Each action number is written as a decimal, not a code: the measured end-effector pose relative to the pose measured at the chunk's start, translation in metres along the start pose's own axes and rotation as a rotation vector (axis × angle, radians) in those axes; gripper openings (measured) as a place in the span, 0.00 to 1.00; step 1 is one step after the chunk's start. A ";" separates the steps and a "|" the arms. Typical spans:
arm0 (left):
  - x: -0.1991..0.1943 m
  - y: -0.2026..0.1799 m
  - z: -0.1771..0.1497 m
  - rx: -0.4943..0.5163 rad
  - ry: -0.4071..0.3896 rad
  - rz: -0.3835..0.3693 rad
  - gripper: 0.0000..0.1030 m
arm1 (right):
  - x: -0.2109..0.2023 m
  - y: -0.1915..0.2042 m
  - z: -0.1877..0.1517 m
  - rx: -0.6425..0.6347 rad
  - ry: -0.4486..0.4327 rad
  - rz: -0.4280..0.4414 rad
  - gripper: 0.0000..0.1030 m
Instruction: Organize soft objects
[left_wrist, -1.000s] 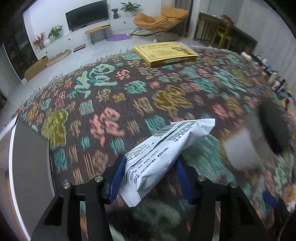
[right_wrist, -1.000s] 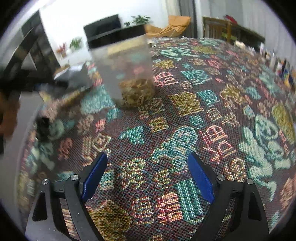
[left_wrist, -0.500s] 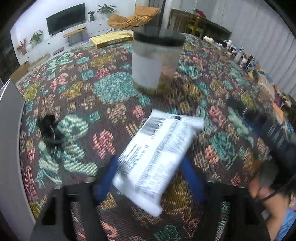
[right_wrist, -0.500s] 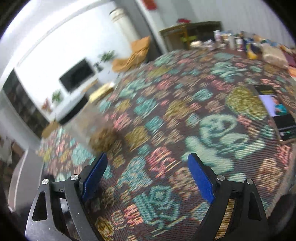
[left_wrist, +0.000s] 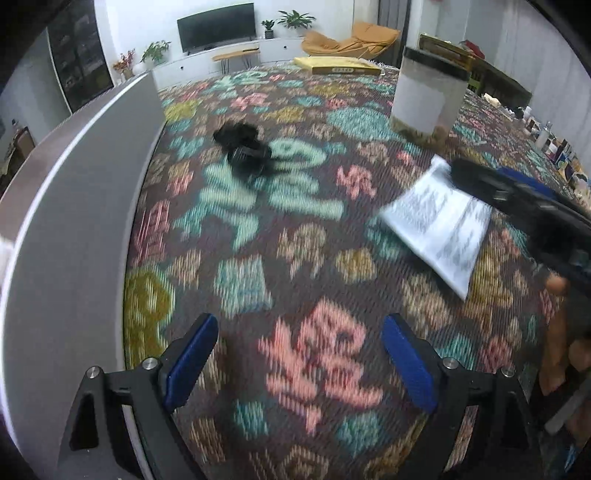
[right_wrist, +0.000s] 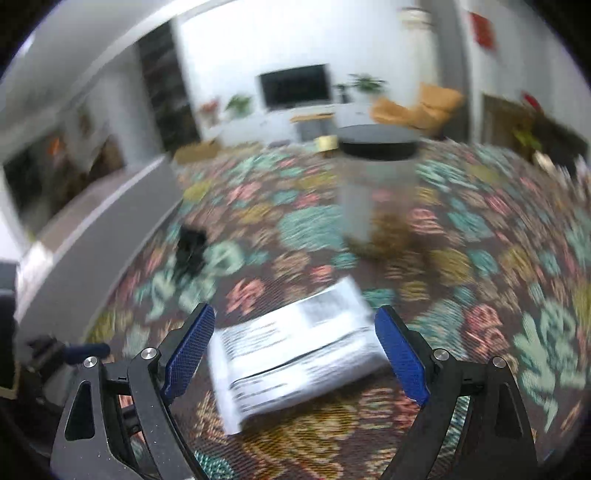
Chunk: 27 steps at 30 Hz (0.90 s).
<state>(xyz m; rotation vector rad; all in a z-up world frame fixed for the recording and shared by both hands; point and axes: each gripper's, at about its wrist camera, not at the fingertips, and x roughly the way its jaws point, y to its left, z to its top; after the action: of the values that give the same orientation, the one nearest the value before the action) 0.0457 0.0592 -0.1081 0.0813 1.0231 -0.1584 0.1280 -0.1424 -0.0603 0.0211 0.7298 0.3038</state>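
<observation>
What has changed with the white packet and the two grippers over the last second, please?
The left gripper let go of the white packet, which now lies on the patterned cloth; its jaws stand open and empty. The right gripper swung over to straddle the packet, jaws open as before.

Left claw (left_wrist: 299, 365) let go of white packet (right_wrist: 295, 350), now on rug btwn right claw (right_wrist: 293, 354) pads.

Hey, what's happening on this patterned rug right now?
A person is sorting soft items with a handheld tool in each hand. The white packet lies on the patterned rug, and the right tool is open around it, its blue fingers on either side, not yet closed. The left tool is open and empty. A black bundle and a clear jar with a black lid sit farther back.
</observation>
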 end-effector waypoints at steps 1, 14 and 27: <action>-0.001 -0.001 -0.007 -0.002 -0.001 -0.001 0.88 | 0.006 0.007 -0.002 -0.030 0.028 -0.007 0.88; -0.010 0.013 -0.035 -0.030 -0.038 -0.007 0.88 | 0.026 0.027 -0.023 -0.345 0.234 -0.243 0.87; -0.003 0.008 -0.027 -0.033 -0.036 0.007 0.93 | -0.013 -0.159 -0.021 0.477 0.179 -0.354 0.87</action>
<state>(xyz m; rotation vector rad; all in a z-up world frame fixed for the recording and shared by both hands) 0.0223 0.0713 -0.1197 0.0523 0.9889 -0.1361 0.1472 -0.3003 -0.0870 0.3162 0.9545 -0.2137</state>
